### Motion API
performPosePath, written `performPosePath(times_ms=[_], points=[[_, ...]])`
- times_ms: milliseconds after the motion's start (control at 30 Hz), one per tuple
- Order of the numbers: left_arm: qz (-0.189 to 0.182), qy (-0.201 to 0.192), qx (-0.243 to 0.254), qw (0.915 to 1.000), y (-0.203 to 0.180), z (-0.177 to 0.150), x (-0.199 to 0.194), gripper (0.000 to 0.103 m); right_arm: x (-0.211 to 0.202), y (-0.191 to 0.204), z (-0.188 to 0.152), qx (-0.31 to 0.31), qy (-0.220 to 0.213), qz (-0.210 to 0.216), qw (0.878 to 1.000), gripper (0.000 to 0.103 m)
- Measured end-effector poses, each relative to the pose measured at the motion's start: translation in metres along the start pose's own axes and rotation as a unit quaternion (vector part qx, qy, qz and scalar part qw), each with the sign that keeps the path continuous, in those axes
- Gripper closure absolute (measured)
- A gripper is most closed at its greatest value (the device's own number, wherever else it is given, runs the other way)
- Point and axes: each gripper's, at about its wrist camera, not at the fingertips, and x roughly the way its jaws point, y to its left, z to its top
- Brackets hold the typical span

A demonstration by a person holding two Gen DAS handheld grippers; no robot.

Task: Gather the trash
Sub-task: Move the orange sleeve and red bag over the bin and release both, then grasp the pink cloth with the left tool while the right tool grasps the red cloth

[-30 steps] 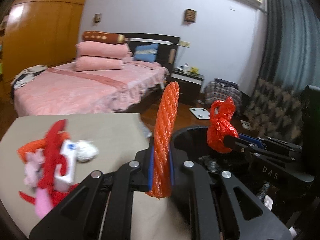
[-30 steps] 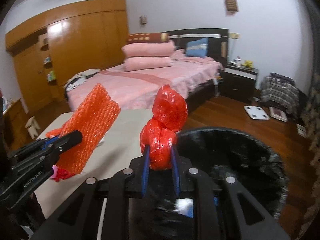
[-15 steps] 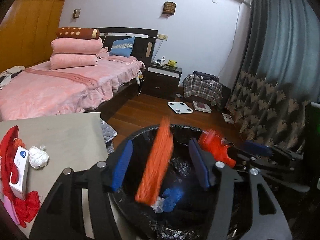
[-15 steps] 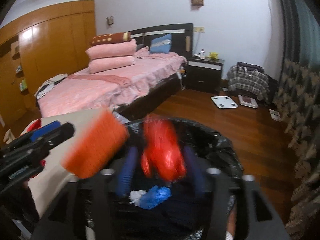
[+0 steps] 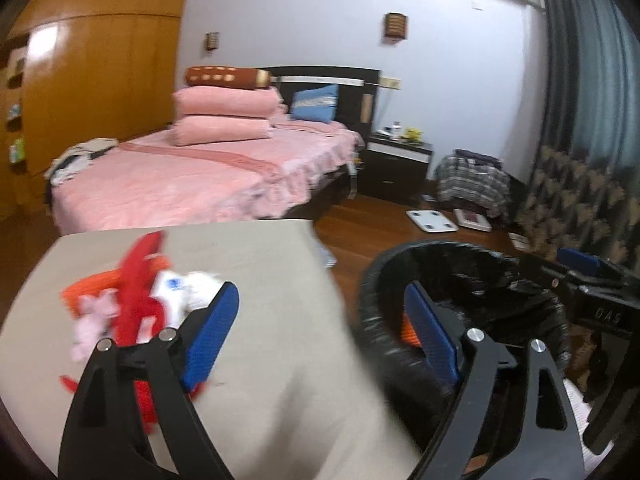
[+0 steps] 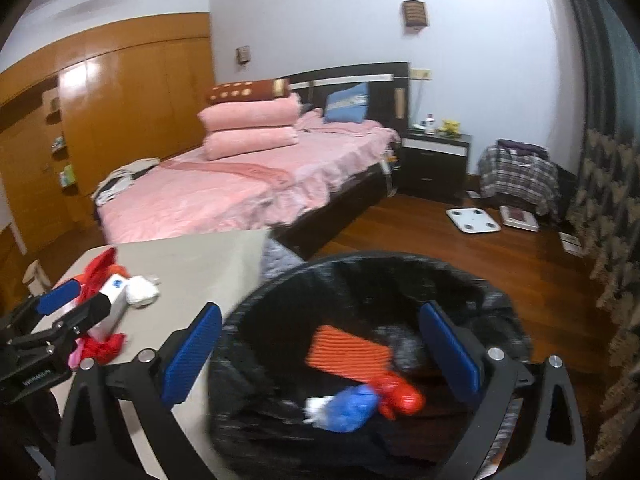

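A black-lined trash bin (image 6: 280, 292) (image 5: 372, 280) stands beside a beige table (image 5: 256, 264) (image 6: 192, 256). Inside it lie an orange foam net (image 6: 352, 354), a red bag (image 6: 402, 398) and a blue wad (image 6: 350, 406). My right gripper (image 6: 320, 352) is open and empty above the bin. My left gripper (image 5: 320, 332) is open and empty over the table's edge by the bin. A pile of red, pink and white trash (image 5: 132, 296) (image 6: 116, 292) lies on the table, left of my left gripper.
A pink bed (image 5: 192, 176) stands behind the table. A nightstand (image 5: 396, 168), a white scale (image 5: 430, 220) and a plaid bag (image 5: 472, 180) are on the wooden floor. A curtain (image 5: 580, 120) hangs at the right.
Both grippers opened over the bin and dropped the orange net and the red bag into it. The left gripper then swung left toward the table.
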Motion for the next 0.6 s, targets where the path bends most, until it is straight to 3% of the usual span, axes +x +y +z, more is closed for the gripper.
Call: performPosePath(times_ms=[300, 600], points=[[0.087, 0.009, -0.03, 0.9957, 0.075, -0.019, -0.033, 0.021, 0.02, 0.09, -0.009, -0.046, 0.014, 0.08, 0.996, 0.006], [0.151, 0.03, -0.057, 0.9865, 0.135, -0.043, -0.044, 0.023, 0.043, 0.145, -0.032, -0.075, 0.028, 0.11, 0.991, 0.006]])
